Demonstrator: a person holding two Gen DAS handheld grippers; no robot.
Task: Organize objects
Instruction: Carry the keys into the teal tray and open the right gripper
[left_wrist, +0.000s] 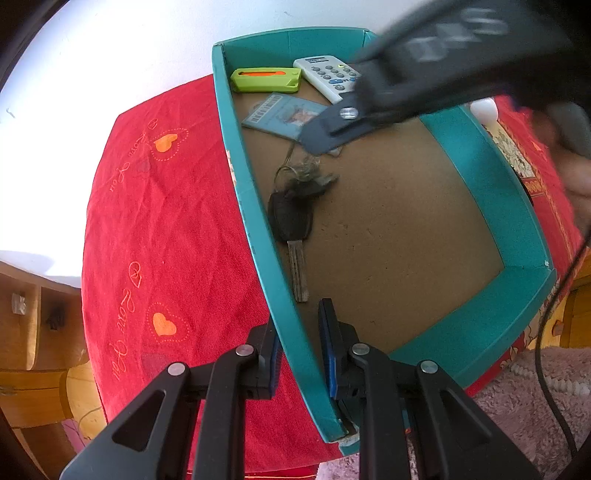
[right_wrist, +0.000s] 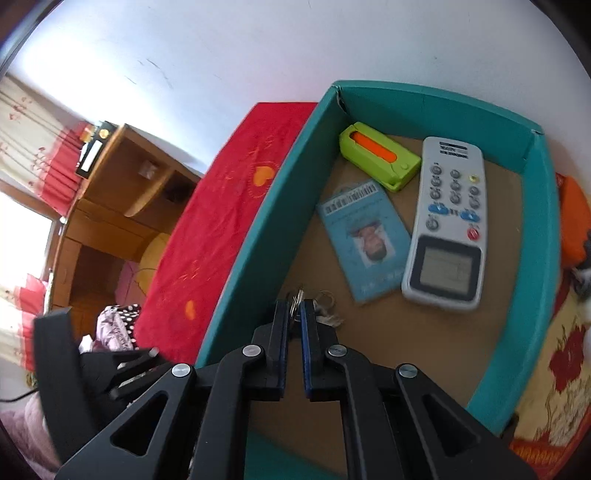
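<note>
A teal cardboard box (left_wrist: 476, 177) (right_wrist: 258, 229) sits on a red cloth. My left gripper (left_wrist: 300, 332) is shut on the box's near left wall, one finger inside and one outside. My right gripper (left_wrist: 321, 142) (right_wrist: 295, 310) reaches down into the box and is shut on the ring of a bunch of keys (left_wrist: 299, 184) (right_wrist: 297, 298). A black car key (left_wrist: 290, 218) trails from the bunch along the box floor. At the far end of the box lie a green case with an orange slider (left_wrist: 266, 79) (right_wrist: 380, 160), a white remote (left_wrist: 327, 75) (right_wrist: 448, 221) and a blue ID card (left_wrist: 284, 114) (right_wrist: 365, 236).
The red cloth with orange hearts (left_wrist: 159, 221) (right_wrist: 221, 206) covers the surface left of the box. A flowered cloth (right_wrist: 554, 369) and an orange object (right_wrist: 572, 221) lie to its right. A wooden shelf unit (right_wrist: 110, 192) stands at the left, against a white wall. A black cable (left_wrist: 546, 350) hangs at the right.
</note>
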